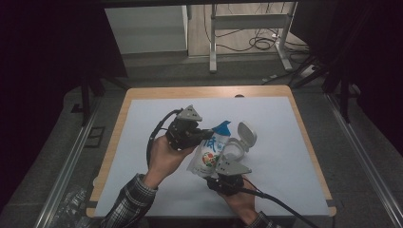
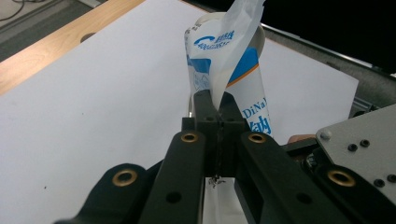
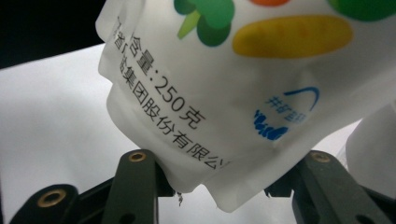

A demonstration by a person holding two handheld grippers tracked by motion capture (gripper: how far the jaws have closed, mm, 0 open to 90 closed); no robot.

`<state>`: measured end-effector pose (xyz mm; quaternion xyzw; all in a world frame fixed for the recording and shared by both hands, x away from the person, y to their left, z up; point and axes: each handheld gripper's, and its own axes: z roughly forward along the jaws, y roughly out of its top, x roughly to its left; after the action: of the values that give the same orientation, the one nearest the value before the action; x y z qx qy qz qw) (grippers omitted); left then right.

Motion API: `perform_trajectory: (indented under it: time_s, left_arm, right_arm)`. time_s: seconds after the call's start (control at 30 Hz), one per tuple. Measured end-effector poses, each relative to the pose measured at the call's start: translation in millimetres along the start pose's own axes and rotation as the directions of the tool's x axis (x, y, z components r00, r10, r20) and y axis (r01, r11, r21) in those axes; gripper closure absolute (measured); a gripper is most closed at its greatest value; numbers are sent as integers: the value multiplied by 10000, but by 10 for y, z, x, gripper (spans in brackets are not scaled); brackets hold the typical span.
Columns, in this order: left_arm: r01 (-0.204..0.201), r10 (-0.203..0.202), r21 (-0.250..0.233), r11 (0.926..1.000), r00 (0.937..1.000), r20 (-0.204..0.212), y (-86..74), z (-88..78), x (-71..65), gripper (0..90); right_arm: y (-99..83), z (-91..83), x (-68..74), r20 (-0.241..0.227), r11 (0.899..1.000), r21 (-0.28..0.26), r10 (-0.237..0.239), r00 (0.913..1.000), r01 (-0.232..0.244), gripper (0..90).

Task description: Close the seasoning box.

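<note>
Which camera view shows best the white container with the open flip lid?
The high view: the white container stands on the table right of the pouch, lid up. In the right gripper view a blurred white edge at the right may be it; I cannot tell.

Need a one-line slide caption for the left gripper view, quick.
Left gripper shut on the top edge of a white-and-blue pouch, held upright above the white table cover.

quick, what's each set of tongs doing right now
left tongs: shut on the pouch top edge
right tongs: shut on the pouch bottom
</note>
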<state>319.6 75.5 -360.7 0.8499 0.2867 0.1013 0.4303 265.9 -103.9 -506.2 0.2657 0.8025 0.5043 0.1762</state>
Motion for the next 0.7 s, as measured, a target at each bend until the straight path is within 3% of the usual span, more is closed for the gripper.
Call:
perform_trajectory:
  time_s: [0.2,0.7]
  left_arm:
    - [-232,233,214,9995,9997,-78,80,55,-40,900]
    - [-398,400,777,9962,9992,-14,158,191,-67,900]
  right_arm:
    - [3,-26,-35,-311,9985,-65,549,9980,-551,595]
    - [-8,-26,-39,-826,9929,194,1182,9895,-1170,640]
